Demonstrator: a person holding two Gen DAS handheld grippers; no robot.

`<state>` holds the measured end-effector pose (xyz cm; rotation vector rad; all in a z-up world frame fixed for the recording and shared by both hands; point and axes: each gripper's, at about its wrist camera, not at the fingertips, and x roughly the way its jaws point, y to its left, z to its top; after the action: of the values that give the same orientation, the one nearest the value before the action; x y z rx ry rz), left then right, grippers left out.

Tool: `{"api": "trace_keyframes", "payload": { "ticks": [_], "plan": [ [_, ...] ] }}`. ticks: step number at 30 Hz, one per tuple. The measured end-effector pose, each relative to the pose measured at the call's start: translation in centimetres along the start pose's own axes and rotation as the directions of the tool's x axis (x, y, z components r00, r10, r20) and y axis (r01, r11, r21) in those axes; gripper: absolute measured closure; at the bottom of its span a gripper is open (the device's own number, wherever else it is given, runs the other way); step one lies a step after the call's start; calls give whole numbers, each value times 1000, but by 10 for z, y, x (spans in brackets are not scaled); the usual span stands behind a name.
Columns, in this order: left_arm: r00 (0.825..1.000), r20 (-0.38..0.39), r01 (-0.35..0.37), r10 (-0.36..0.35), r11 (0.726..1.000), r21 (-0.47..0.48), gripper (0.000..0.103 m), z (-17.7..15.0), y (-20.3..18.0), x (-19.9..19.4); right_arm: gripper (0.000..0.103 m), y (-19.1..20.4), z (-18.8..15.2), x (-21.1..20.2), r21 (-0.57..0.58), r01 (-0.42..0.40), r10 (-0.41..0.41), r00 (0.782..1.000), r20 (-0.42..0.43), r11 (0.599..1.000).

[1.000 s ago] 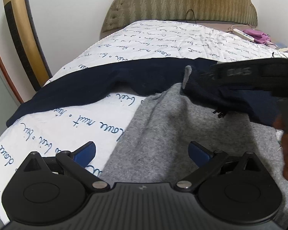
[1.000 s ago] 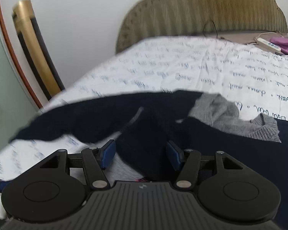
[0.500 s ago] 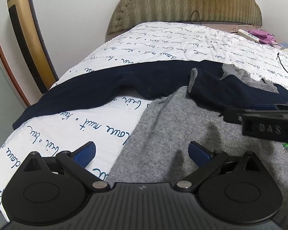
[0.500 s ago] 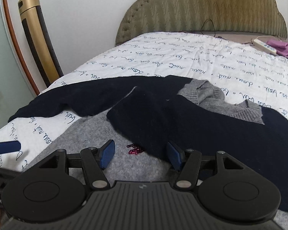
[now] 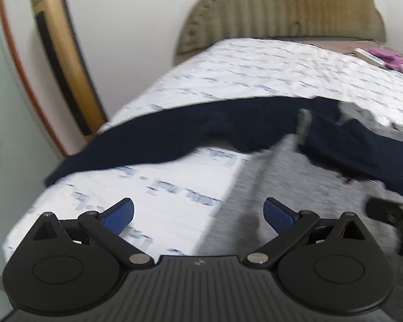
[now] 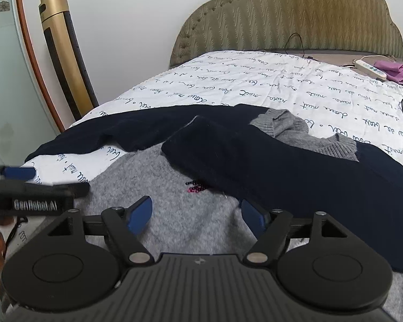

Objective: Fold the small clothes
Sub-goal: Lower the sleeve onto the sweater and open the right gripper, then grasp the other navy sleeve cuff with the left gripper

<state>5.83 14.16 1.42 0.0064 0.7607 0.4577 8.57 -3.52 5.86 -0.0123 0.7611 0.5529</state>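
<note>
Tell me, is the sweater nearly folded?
Only partly. One navy sleeve is already laid across the gray body of the sweater. Nothing is held now: the right hand-held gripper has just been opening with nothing between its pads, and the left hand-held gripper is open too. The other navy sleeve lies stretched out on the bedspread, and the body is unfolded.

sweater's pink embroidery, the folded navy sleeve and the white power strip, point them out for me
pink embroidery (image 6: 194, 189): right wrist view, on the stitched mark on the grey sweater front.
folded navy sleeve (image 6: 215, 145): right wrist view, on the sleeve's upper surface near its folded end.
white power strip (image 6: 370, 68): right wrist view, on its top face.
</note>
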Motion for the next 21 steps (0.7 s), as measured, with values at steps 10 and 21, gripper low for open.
{"api": "trace_keyframes", "payload": {
  "ticks": [10,21],
  "plan": [
    [991,-45,-134,128,971,-196,0,12,83,29,25,-5,-12,-2,39,-12,13,1000,-8,999],
    [925,-24,224,-378,598,-770,0,-4,184,90,22,-5,-23,1,51,-13,15,999,-30,999]
  ]
}}
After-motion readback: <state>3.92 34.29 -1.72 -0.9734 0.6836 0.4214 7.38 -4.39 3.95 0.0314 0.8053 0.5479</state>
